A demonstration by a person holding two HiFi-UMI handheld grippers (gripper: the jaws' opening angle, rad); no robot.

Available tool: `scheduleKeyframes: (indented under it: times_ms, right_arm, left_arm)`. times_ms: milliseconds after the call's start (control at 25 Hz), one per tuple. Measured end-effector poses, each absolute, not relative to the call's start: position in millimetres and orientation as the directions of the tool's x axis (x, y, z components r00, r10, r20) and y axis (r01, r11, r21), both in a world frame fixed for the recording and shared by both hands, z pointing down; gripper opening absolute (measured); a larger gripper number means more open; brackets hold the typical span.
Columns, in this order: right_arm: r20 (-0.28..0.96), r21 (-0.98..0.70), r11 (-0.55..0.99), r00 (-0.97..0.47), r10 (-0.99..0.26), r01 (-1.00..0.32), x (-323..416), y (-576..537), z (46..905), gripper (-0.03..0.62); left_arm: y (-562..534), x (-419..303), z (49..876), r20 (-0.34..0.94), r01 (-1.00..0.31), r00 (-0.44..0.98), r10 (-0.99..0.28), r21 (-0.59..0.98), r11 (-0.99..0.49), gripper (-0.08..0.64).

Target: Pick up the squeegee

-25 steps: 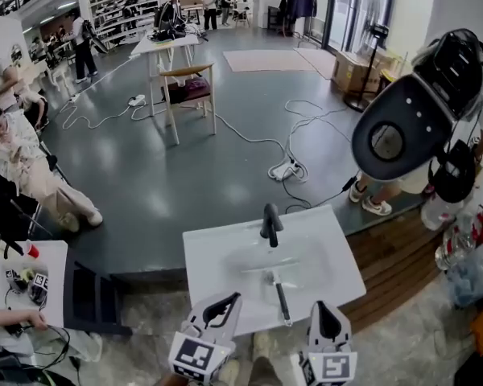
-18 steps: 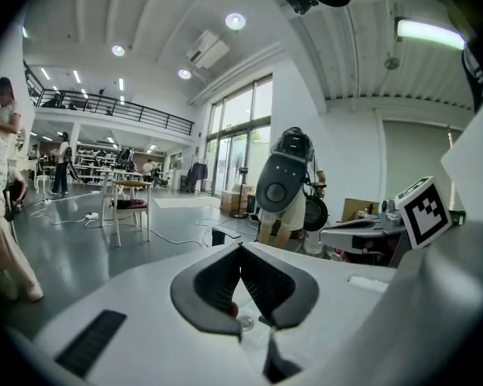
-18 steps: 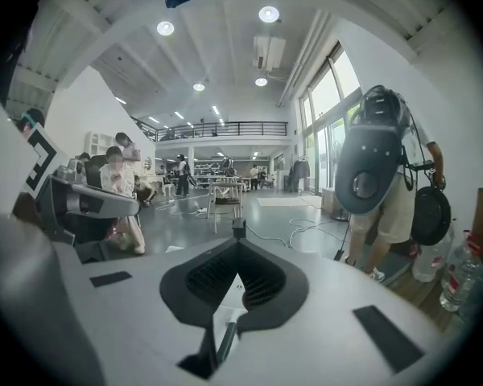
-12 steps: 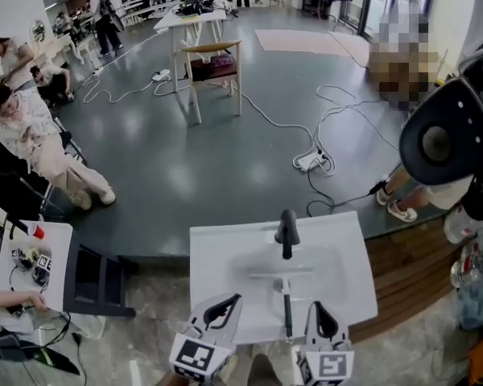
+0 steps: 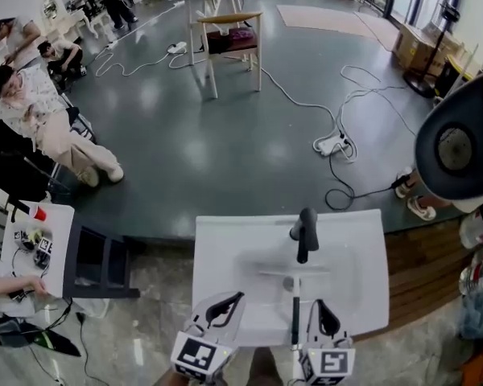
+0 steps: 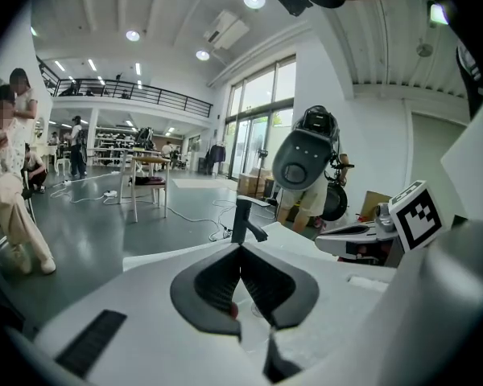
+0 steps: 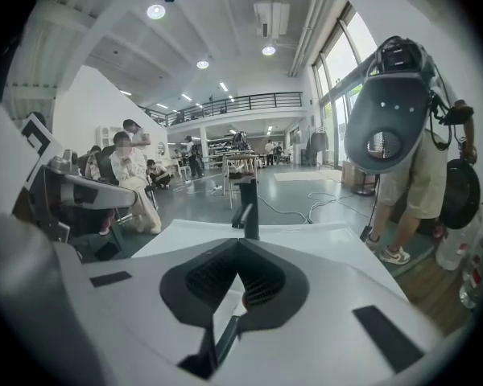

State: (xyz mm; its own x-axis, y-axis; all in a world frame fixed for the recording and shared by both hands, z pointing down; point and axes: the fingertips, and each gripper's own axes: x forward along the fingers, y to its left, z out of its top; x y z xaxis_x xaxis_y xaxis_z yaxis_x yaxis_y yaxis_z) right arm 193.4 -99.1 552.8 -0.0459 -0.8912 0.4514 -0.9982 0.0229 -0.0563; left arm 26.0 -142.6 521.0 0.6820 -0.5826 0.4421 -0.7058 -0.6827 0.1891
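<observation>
squeegee [image 5: 295, 316]: flat in the basin, at 6 o'clock from the faucet [image 5: 304, 230], blade end toward it, handle running toward the near edge. Looks light and stiff, with a thin, probably slick handle. Best pinch is mid-handle, not the soft blade.

sink [image 5: 225, 248]: white. Its near rim is what the jaws must clear.

left gripper [image 6: 240, 249] at 9 o'clock of the handle, right gripper [image 7: 240, 275] at 3 o'clock. Both have jaws pressed together and empty, so they need spreading first.

The faucet isn't in the way.
</observation>
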Motion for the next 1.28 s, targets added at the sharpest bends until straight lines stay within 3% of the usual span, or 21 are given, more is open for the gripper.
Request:
scheduleKeyframes:
  times_ms: [880, 1280]
  right_arm:
    - [0.623, -0.085, 0.048, -0.091, -0.777, -0.995, 188.2, -119.8, 645.0, 0.0]
    - [0.734, -0.107, 0.047, -0.111, -0.67, -0.993, 186.3, -126.1, 687.0, 0.097]
  left_arm:
    - [-160.5, 9.7, 584.1, 0.512, -0.75, 0.633, -0.581, 0.219, -0.624, 0.002]
    - [-156.9, 9.3, 587.9, 0.524, -0.761, 0.621, -0.583, 0.226, -0.608, 0.002]
